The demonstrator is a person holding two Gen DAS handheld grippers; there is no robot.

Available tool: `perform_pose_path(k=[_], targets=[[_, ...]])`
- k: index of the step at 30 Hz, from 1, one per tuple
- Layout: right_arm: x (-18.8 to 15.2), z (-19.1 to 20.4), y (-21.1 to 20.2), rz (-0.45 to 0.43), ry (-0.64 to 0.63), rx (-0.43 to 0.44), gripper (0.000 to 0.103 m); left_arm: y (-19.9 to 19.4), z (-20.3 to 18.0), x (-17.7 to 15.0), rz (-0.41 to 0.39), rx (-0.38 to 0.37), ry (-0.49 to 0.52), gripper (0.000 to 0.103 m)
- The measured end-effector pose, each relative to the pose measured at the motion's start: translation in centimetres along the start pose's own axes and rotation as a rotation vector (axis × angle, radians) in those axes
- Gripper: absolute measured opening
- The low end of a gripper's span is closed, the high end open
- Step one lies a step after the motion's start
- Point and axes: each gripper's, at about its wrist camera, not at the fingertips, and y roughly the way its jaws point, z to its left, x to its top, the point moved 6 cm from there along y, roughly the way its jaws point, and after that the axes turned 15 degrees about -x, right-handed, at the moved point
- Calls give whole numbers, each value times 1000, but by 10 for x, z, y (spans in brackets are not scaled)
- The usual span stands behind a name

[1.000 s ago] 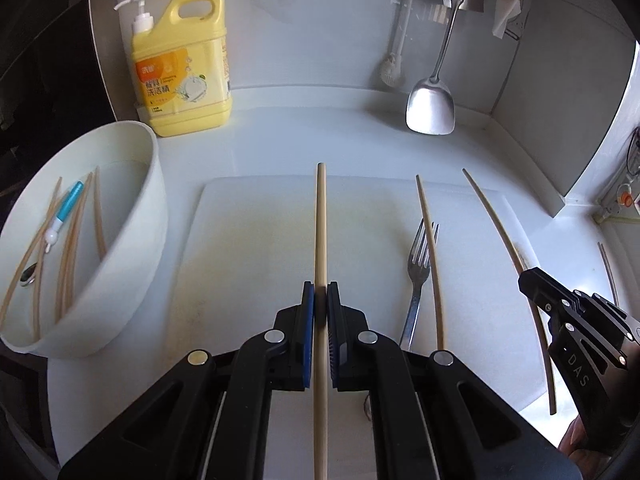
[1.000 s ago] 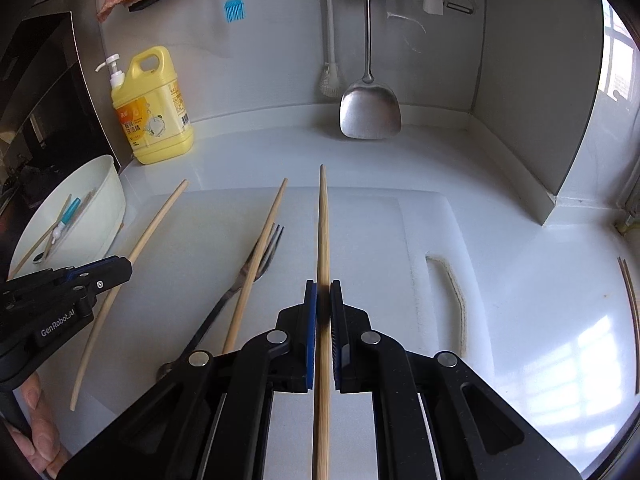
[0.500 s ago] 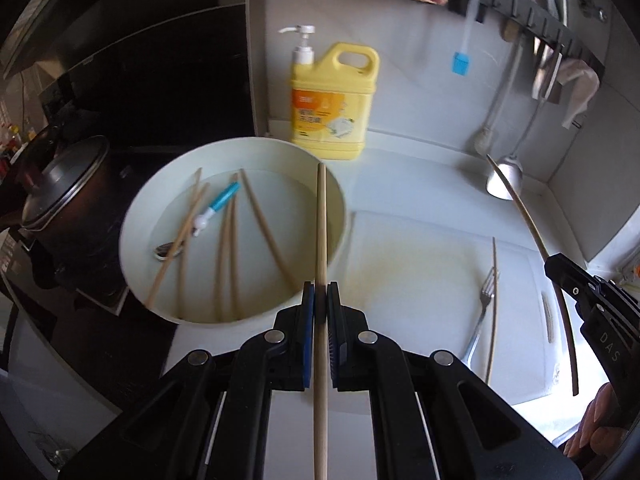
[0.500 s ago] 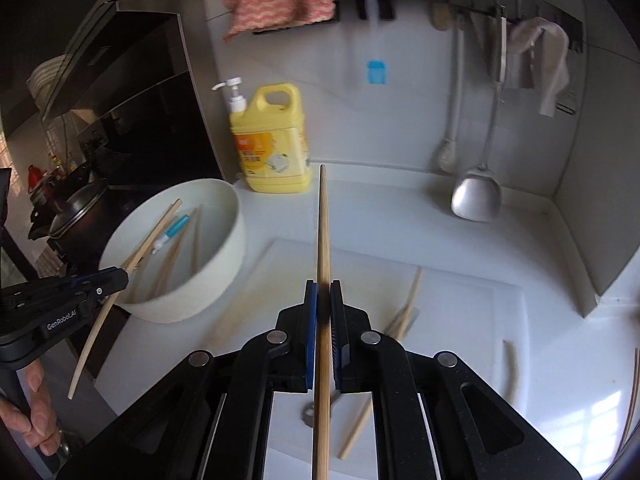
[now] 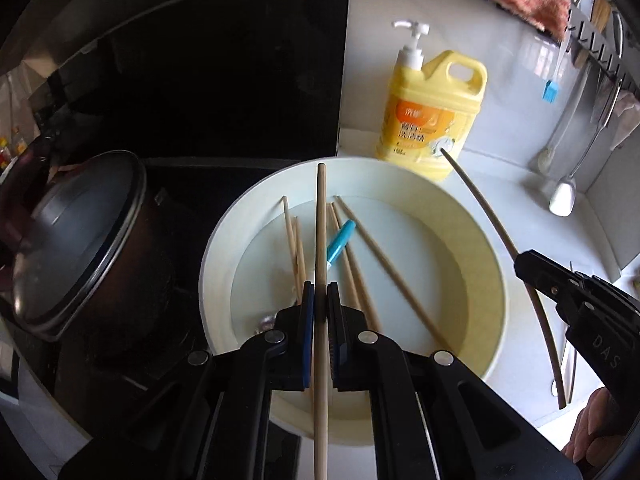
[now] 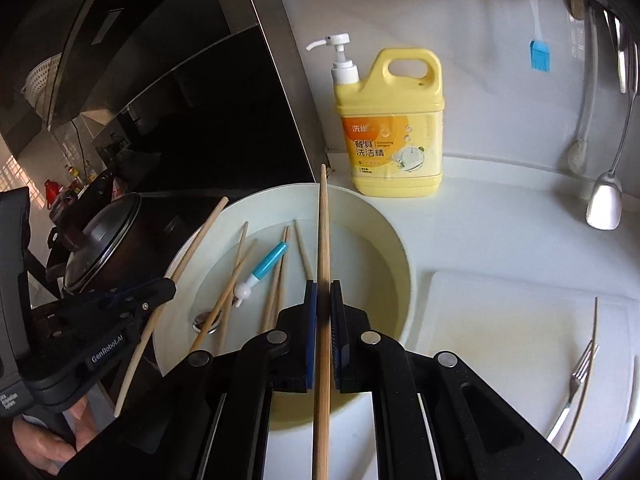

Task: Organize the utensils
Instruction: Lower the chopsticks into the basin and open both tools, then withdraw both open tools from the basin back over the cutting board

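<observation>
While the left tongs (image 5: 319,300) pinch one chopstick (image 5: 320,216) above the bowl (image 5: 494,280), the right tongs (image 6: 323,300) clamp a second chopstick (image 6: 324,220) there. Only the right view shows a fork (image 6: 576,388) right of those tongs, on the cutting board (image 6: 500,320).

Both held chopsticks (image 5: 320,232) moved over the bowl (image 5: 492,264).

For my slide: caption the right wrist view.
Right gripper holds a wooden chopstick above the white plastic bowl of utensils.
</observation>
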Motion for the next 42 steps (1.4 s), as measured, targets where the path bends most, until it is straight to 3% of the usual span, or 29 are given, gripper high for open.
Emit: perform_pose_path(k=[8, 28, 30, 32, 34, 42], targets=[[-2, 30, 45, 97, -14, -33, 6, 38, 16, 8, 66, -54, 11, 7], [-7, 48, 83, 197, -93, -2, 7, 72, 36, 2, 133, 10, -84, 8], [-7, 47, 80, 190, -92, -11, 17, 69, 36, 1, 128, 27, -86, 22], [-4, 46, 75, 169, -89, -17, 22, 63, 38, 2, 103, 43, -90, 66], [-3, 43, 70, 155, -92, -31, 26, 55, 39, 4, 64, 62, -87, 70], [-10, 34, 61, 159, -64, -57, 35, 50, 40, 3, 79, 73, -87, 74]])
